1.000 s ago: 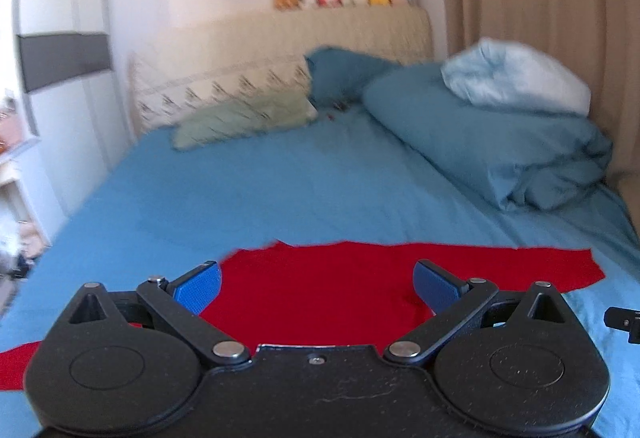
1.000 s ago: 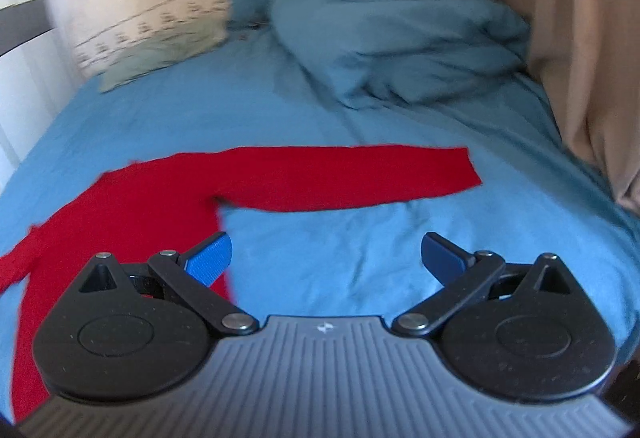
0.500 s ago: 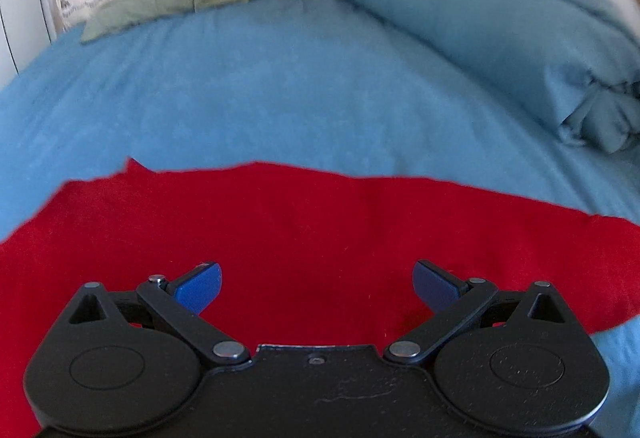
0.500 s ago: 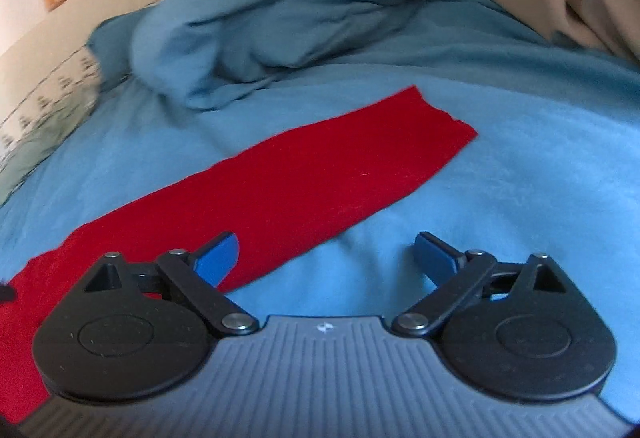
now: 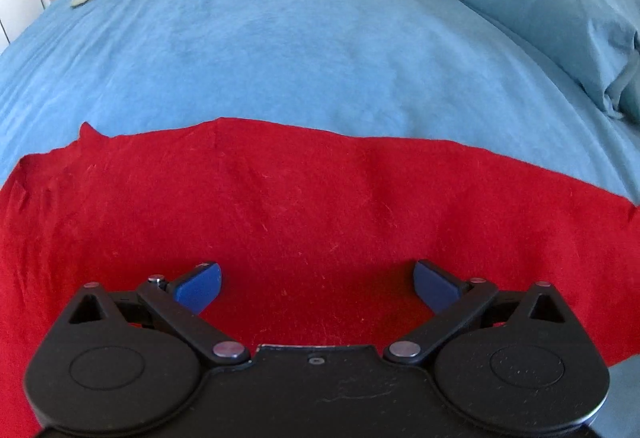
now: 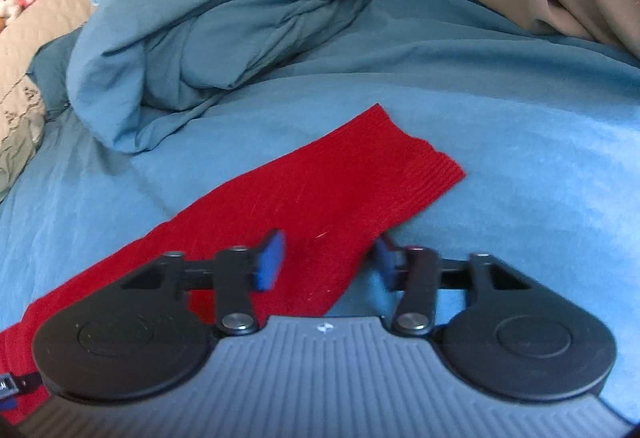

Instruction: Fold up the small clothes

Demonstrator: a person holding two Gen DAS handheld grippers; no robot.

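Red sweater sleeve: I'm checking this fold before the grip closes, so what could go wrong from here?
The right gripper straddles the sleeve with its fingers low against the bed sheet, so closing may pinch sheet along with the knit. It sits short of the ribbed cuff, so the cuff could flop during the fold. The left gripper is open over the sweater body, leaving it free to drag.

Left gripper [image 5: 316,282] lower and closer over red garment [image 5: 320,206]; red cloth now fills lower view, headboard and plush toys gone from frame; jaws as wide as before. Right gripper [image 6: 328,258] shifted from garment body out to ribbed sleeve cuff [image 6: 424,174]; jaws narrowed, sleeve edge now between blue fingertips [image 6: 270,258].
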